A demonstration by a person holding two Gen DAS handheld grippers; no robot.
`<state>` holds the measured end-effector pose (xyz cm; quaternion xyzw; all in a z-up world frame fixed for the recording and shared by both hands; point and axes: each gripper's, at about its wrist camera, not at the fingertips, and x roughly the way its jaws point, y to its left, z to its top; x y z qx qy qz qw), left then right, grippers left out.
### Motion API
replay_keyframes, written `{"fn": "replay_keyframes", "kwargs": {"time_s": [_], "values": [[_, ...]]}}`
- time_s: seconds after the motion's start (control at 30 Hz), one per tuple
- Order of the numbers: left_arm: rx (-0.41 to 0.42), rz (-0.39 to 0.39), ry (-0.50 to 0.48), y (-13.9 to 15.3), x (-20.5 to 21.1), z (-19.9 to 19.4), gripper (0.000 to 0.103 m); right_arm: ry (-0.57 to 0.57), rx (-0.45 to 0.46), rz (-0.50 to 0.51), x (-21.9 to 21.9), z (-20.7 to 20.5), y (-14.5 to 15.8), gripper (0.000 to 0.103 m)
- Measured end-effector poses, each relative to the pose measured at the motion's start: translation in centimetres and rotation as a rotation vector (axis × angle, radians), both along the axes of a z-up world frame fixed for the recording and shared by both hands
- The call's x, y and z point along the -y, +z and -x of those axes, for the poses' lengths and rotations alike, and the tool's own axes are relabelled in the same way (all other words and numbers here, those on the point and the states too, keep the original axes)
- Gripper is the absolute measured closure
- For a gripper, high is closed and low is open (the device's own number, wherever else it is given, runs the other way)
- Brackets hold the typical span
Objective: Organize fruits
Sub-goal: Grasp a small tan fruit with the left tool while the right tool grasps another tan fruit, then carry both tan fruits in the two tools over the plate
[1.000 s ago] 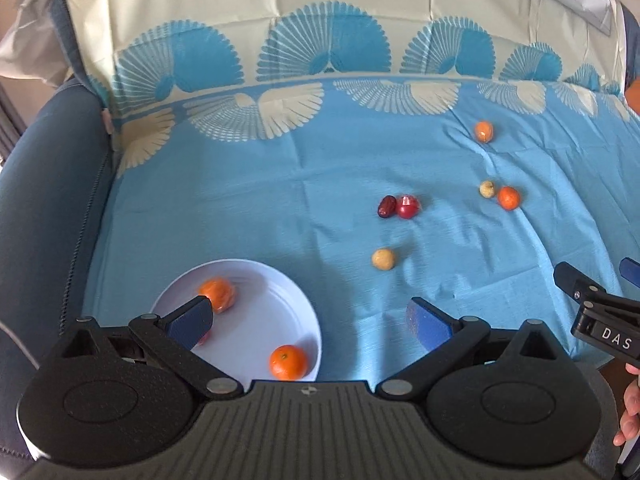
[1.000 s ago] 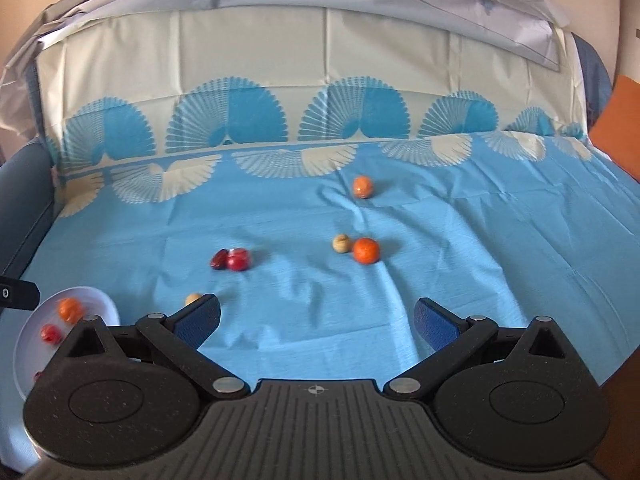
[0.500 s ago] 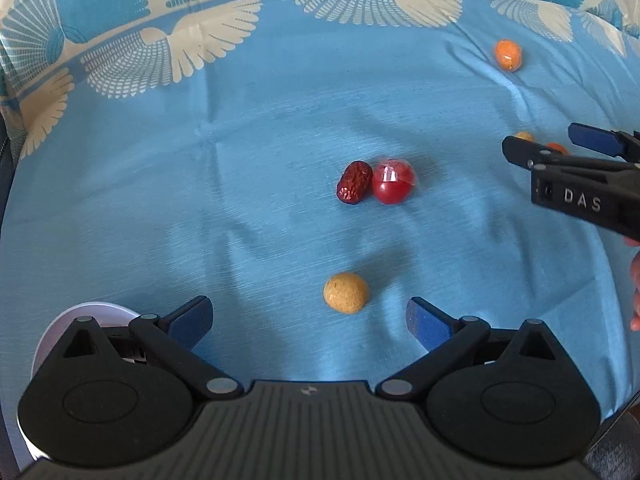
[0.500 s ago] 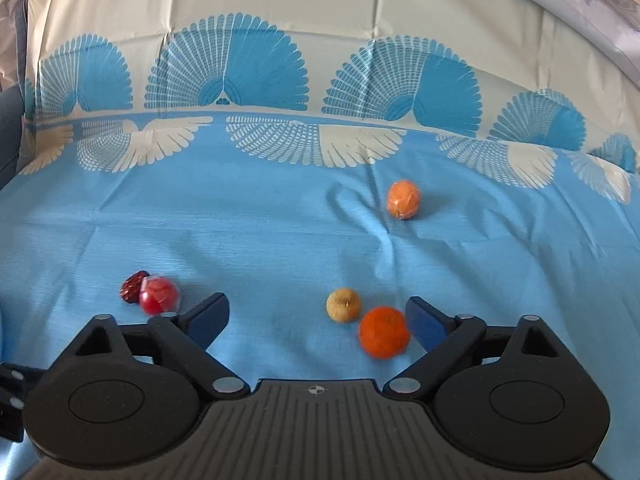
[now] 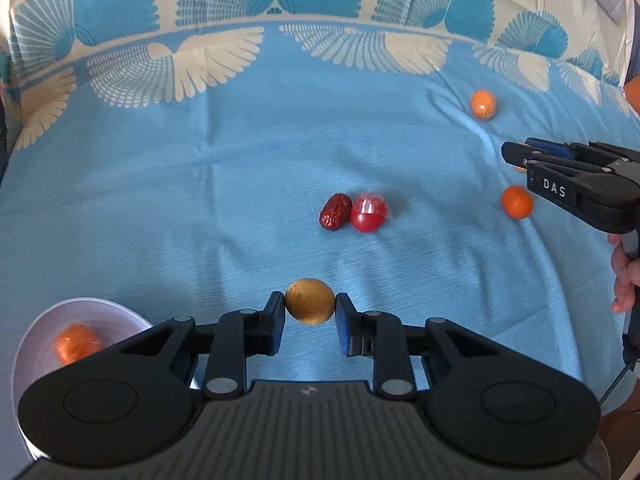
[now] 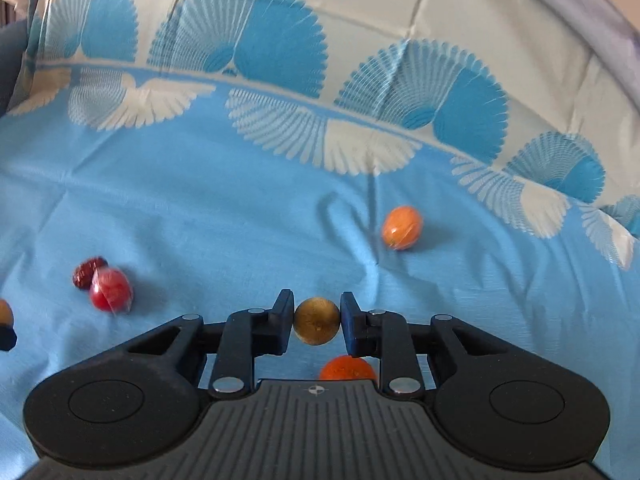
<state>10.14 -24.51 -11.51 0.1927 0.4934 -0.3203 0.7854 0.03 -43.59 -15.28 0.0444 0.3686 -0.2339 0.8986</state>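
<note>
Left wrist view showing a tan round fruit (image 5: 311, 301) clamped between the left tongs (image 5: 310, 316), pads pressing both its sides after just closing in, low over the blue cloth (image 5: 200, 208). Right wrist view showing a second tan fruit (image 6: 317, 321) pinched the same way in the right tongs (image 6: 317, 326), also freshly drawn together, with an orange fruit (image 6: 347, 367) lying just behind on the cloth. Lying beyond, touching each other: a wrinkled red date (image 5: 335, 212) and a red round fruit (image 5: 369, 214); farther off, another orange fruit (image 5: 483, 104) near the patterned border. Sitting at lower left, a white plate (image 5: 28, 364) already carrying one orange fruit (image 5: 75, 343). Judging progress as early: one fruit visibly on the plate, two gripped but not yet delivered, four lying loose and waiting for collection.
</note>
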Motion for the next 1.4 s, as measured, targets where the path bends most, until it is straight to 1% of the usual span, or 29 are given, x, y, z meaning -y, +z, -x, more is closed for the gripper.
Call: {"fn": "replay_keyframes", "kwargs": {"time_s": [0.07, 0.13, 0.23, 0.3, 0.37, 0.47, 0.53, 0.7, 0.83, 0.97, 1.17, 1.4], "values": [[0.026, 0.029, -0.001, 2.4, -1.6, 0.8, 0.073, -0.028, 0.076, -0.040, -0.8, 2.2, 2.8, 0.076], [0.042, 0.050, 0.005, 4.9, -3.5, 1.9, 0.073, -0.031, 0.136, -0.064, -2.5, 4.6, 5.3, 0.076], [0.076, 0.068, 0.009, 8.2, -6.9, 4.2, 0.073, -0.010, 0.196, -0.103, -6.4, 8.8, 8.4, 0.076], [0.101, 0.063, 0.004, 10.0, -9.4, 5.9, 0.073, 0.009, 0.213, -0.144, -9.5, 11.3, 9.8, 0.076], [0.121, 0.057, 0.001, 11.3, -11.7, 7.6, 0.073, 0.025, 0.212, -0.187, -12.5, 13.5, 10.7, 0.076], [0.126, 0.060, 0.014, 13.0, -15.7, 10.0, 0.073, 0.058, 0.205, -0.244, -16.8, 16.0, 11.8, 0.076], [0.129, 0.062, 0.036, 13.9, -18.1, 11.4, 0.073, 0.093, 0.203, -0.266, -19.3, 17.0, 12.5, 0.076], [0.146, 0.071, 0.099, 15.4, -24.0, 14.6, 0.073, 0.214, 0.206, -0.240, -25.4, 18.6, 14.6, 0.076], [0.170, 0.084, 0.149, 16.2, -28.0, 16.5, 0.073, 0.273, 0.207, -0.236, -28.5, 19.4, 15.8, 0.076], [0.201, 0.103, 0.180, 16.7, -30.7, 17.5, 0.073, 0.313, 0.196, -0.214, -31.2, 20.1, 16.5, 0.076], [0.214, 0.141, 0.198, 17.3, -32.7, 17.8, 0.073, 0.329, 0.185, -0.170, -33.4, 20.8, 17.2, 0.076], [0.215, 0.164, 0.198, 17.2, -33.6, 17.8, 0.073, 0.338, 0.169, -0.133, -34.7, 20.9, 17.5, 0.076]]}}
